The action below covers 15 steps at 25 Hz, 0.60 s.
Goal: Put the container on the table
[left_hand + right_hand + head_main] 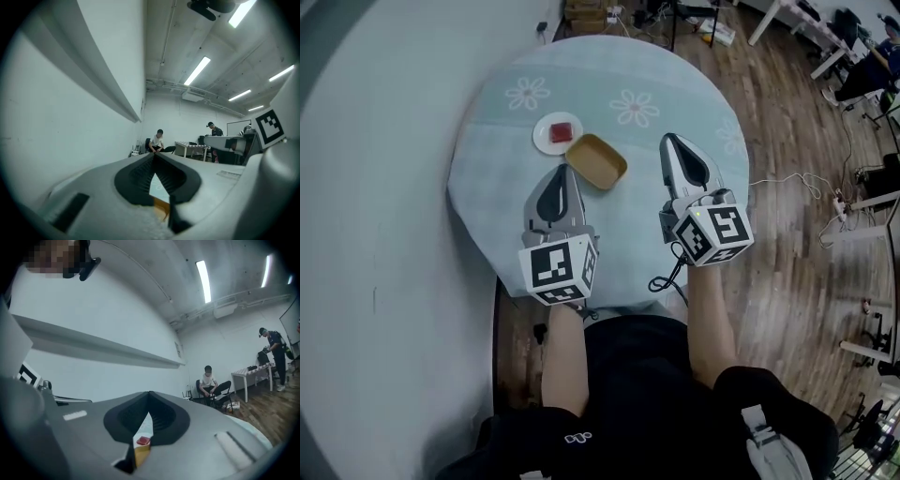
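Note:
A tan, shallow, rounded-rectangle container [596,160] sits empty on the round table [675,84], which is covered in a pale green flowered cloth. Behind it on the left is a small white plate [546,141] with a red block [562,131] on it. My left gripper [564,171] is shut and empty, its tip just left of the container's near corner. My right gripper [669,138] is shut and empty too, a short way right of the container. In the left gripper view [153,154] a strip of the container [161,206] shows between the fingers. The right gripper view [149,393] shows the container [140,454] and the red block [143,441].
A pale wall [375,187] runs close along the table's left side. Wooden floor [787,112] lies to the right, with cables [787,178] and desks farther off. A seated person [210,384] and a standing person [274,352] are across the room.

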Available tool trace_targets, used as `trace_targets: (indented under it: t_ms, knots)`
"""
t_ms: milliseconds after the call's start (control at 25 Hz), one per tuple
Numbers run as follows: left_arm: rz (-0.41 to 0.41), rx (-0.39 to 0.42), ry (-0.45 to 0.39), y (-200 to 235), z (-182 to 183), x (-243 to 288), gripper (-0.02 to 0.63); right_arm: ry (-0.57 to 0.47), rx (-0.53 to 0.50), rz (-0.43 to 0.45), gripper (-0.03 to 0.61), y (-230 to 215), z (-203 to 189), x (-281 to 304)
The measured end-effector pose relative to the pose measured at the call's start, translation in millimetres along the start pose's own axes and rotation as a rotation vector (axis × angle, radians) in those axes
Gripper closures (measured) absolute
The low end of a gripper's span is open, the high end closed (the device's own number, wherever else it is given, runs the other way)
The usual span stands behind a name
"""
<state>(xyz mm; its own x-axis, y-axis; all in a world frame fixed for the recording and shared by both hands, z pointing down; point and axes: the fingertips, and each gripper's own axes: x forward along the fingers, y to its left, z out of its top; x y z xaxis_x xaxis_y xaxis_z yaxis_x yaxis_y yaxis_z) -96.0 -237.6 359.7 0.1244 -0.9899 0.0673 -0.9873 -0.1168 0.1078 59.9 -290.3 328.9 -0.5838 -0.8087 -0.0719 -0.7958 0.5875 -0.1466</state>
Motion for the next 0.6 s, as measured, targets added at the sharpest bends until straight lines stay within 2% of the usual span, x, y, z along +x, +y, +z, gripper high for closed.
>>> trace_targets:
  t_ms: [320,600]
  knots:
    - [0.005,0.056,-0.008,-14,12,0,0.609,-0.022,0.003,0.037,0.569,-3,7,-9]
    - [-0.006,0.065,0.002,-21,8,4,0.609,-0.012,0.003,0.041,0.569,-9,5,-14]
